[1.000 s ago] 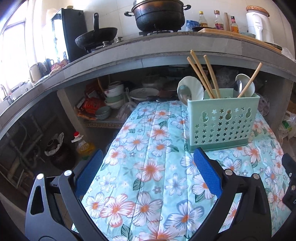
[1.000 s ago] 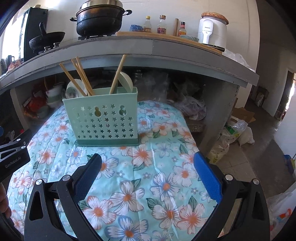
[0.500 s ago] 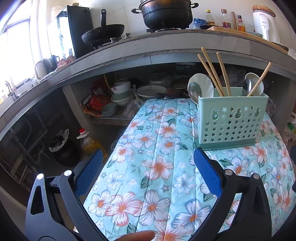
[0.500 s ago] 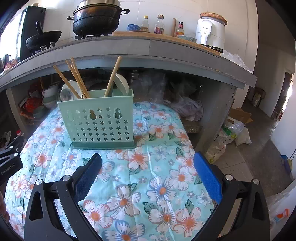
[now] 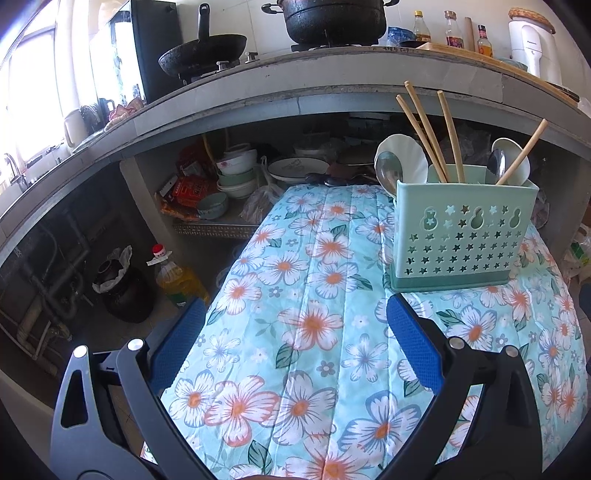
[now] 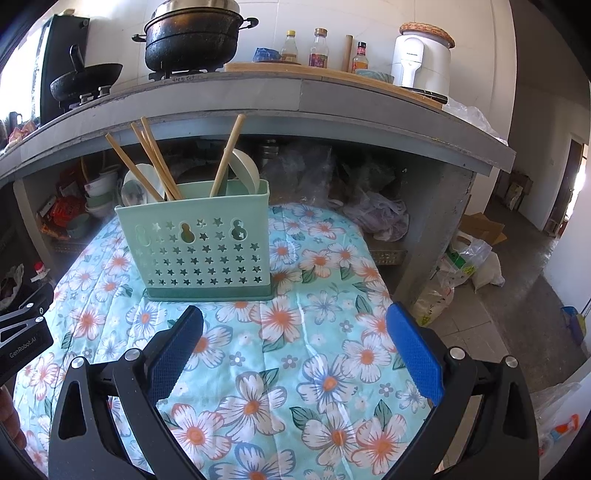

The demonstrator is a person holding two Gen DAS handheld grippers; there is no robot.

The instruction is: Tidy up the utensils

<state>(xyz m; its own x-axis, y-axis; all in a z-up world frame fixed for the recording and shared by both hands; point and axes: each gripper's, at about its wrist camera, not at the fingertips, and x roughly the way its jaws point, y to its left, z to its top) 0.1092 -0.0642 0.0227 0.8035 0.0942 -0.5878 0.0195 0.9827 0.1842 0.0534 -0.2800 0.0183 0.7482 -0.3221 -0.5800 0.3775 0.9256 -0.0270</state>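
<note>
A mint green utensil holder point(image 5: 463, 232) with star holes stands on the floral tablecloth point(image 5: 314, 332); it also shows in the right wrist view point(image 6: 201, 243). It holds several wooden chopsticks point(image 5: 424, 133), metal spoons point(image 5: 388, 175) and white ladles point(image 5: 406, 155). My left gripper point(image 5: 293, 350) is open and empty, hovering above the cloth, short and left of the holder. My right gripper point(image 6: 293, 354) is open and empty, above the cloth in front of the holder. The left gripper's body point(image 6: 22, 332) shows at the left edge of the right wrist view.
A concrete counter point(image 5: 332, 96) overhangs the table's far end, with a black pot point(image 5: 332, 18) and pan point(image 5: 203, 48) on it. Bowls and plates point(image 5: 236, 173) sit beneath. An oil bottle point(image 5: 177, 277) stands on the floor left; bags point(image 6: 461, 266) lie right.
Both grippers have drawn back from the holder, the left one also shifting left and the right one right. Both stay open and empty. The holder has not moved.
</note>
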